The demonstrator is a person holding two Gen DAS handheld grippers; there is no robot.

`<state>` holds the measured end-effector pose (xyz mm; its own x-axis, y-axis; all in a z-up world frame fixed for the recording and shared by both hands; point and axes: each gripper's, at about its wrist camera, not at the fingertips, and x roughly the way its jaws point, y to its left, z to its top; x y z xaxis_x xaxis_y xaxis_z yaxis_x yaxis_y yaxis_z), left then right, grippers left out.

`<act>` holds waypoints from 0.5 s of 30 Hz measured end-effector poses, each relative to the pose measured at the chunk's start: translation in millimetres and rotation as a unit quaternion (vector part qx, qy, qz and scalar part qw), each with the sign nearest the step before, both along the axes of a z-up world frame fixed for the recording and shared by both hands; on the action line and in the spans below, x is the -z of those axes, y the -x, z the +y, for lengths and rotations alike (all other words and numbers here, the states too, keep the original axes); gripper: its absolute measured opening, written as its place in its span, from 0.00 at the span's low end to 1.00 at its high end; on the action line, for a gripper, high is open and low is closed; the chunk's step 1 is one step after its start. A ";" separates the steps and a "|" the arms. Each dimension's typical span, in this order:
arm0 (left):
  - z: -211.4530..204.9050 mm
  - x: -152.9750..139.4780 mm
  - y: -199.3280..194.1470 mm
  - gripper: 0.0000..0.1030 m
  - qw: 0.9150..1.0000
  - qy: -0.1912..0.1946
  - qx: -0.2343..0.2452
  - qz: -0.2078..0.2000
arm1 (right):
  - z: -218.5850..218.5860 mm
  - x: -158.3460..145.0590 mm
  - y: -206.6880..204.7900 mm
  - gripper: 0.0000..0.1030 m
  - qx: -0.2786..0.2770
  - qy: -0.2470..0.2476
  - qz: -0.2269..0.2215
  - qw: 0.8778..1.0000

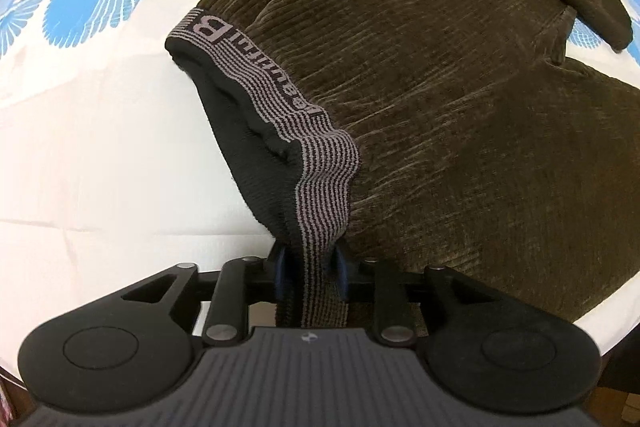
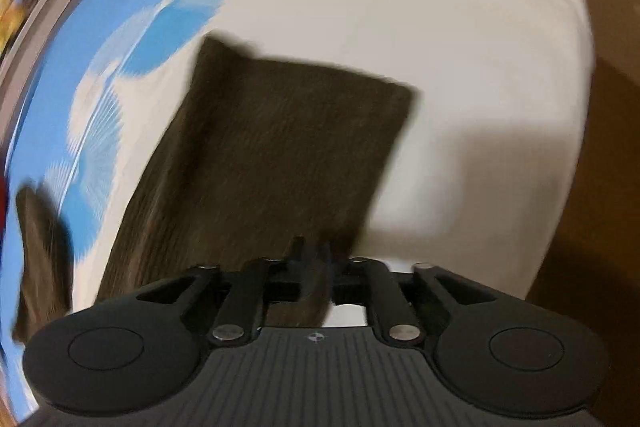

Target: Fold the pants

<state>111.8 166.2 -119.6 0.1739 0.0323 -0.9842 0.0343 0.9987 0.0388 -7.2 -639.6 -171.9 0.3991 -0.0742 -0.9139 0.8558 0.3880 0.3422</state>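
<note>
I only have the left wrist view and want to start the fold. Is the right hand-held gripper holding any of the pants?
Observer: Yes. The right hand-held gripper is shut on the pants, at a plain brown edge.
Operator: Is that picture sharp?
Observer: No, it is motion-blurred.
Operator: What lies beyond that end?
Observer: White sheet, with a brown floor past its edge.

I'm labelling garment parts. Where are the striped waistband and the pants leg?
striped waistband (image 1: 256, 83): left wrist view, on the grey striped elastic.
pants leg (image 2: 280, 147): right wrist view, mid-panel of the brown fabric.
</note>
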 end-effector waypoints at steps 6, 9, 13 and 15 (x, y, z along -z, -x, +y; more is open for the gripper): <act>7.1 8.7 -3.2 0.31 1.000 0.007 -0.014 0.007 | -26.8 19.5 4.9 0.35 0.072 -0.013 -0.032 0.997; 10.5 10.5 -1.7 0.33 1.000 0.015 -0.021 0.008 | -22.5 16.3 -11.9 0.35 0.021 0.024 -0.026 0.999; 8.6 12.6 2.5 0.32 1.000 0.013 -0.009 0.001 | -22.1 5.8 -18.2 0.07 -0.005 0.066 -0.011 0.998; 6.1 11.9 4.9 0.27 1.000 0.017 0.003 -0.004 | -25.0 -3.8 -13.6 0.06 0.012 0.085 0.005 0.996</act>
